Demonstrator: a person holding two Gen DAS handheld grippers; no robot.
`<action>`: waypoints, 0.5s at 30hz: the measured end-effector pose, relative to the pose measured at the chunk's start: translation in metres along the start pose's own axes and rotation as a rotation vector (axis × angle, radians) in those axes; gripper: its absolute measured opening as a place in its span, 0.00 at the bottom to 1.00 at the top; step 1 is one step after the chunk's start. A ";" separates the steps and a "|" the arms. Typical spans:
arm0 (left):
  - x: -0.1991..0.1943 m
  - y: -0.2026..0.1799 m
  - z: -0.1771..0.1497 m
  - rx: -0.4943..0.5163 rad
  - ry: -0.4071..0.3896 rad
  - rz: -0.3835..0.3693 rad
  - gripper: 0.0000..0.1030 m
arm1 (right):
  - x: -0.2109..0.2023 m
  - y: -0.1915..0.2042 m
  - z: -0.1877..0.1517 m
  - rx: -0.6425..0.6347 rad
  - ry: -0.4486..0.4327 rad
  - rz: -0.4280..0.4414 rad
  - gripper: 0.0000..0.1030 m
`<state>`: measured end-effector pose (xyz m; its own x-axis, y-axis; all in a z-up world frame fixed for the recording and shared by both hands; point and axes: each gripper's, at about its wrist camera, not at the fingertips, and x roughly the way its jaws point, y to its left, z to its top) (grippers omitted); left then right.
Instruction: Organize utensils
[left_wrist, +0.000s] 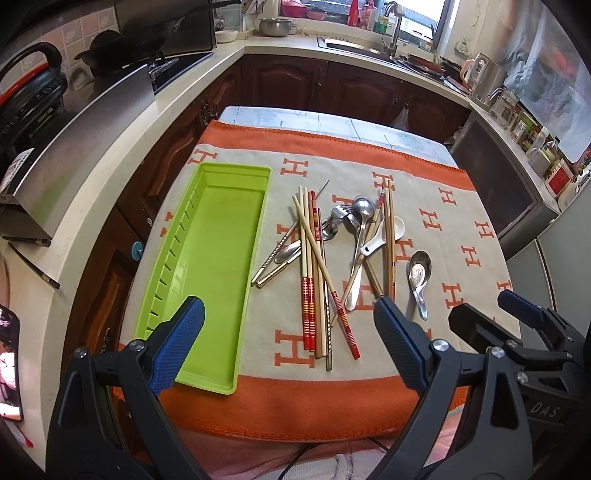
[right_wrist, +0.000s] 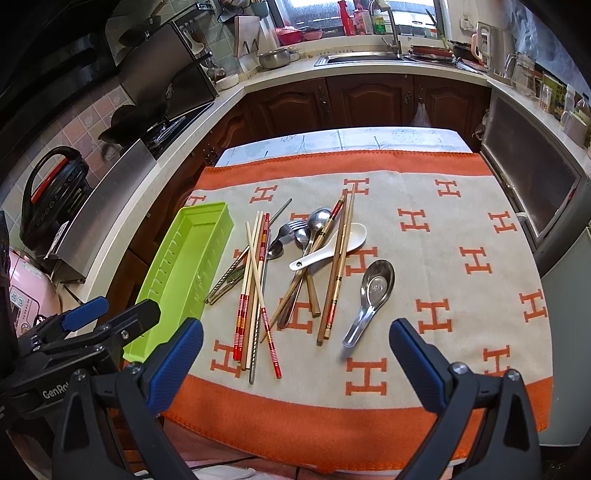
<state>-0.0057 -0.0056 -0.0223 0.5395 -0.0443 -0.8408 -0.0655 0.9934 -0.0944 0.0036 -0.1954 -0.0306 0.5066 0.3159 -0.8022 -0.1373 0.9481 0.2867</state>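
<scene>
A loose heap of utensils lies on the middle of the cloth, nearly all with their long axes running from the near edge toward the far edge. At the left of the heap, pale chopsticks with red-banded ends (left_wrist: 309, 295) lie side by side, banded ends toward the near edge, and one red-banded stick (right_wrist: 263, 302) crosses them at a slant. A steel chopstick (right_wrist: 255, 332) lies among them. Two metal handles (left_wrist: 275, 264) slant out leftward toward the tray. In the middle, a fork (right_wrist: 295, 224) and steel spoons (right_wrist: 317, 219) lie bowl-ends far, tangled with a white ceramic spoon (right_wrist: 332, 245) whose bowl points right and far. Brown chopsticks (right_wrist: 338, 269) lie across that spoon. A short steel soup spoon (right_wrist: 371, 291) lies alone just right of the heap, bowl far, handle toward the near edge.

Left of the heap, a lime-green tray (left_wrist: 221, 266) lies lengthwise in the same near-to-far direction, with nothing in it and a row of slots along its left wall.

All rest on a beige cloth with orange H marks and orange border (right_wrist: 480, 236), spread over a table.

The left gripper (left_wrist: 290, 349) hovers at the near edge, fingers spread wide, holding nothing. The right gripper (right_wrist: 295, 363) likewise hangs released and bare over the near border.
</scene>
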 end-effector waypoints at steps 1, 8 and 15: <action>0.002 0.000 0.002 0.000 0.008 -0.007 0.89 | 0.001 -0.002 0.001 0.004 0.006 0.004 0.93; 0.020 0.006 0.027 -0.027 0.069 -0.079 0.87 | 0.005 -0.024 0.020 0.065 -0.031 0.001 0.83; 0.039 0.008 0.074 -0.027 0.080 -0.062 0.72 | 0.004 -0.049 0.060 0.073 -0.113 -0.020 0.64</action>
<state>0.0768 0.0083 -0.0167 0.4742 -0.1150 -0.8729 -0.0575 0.9853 -0.1611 0.0632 -0.2427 -0.0169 0.6020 0.2868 -0.7452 -0.0658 0.9479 0.3116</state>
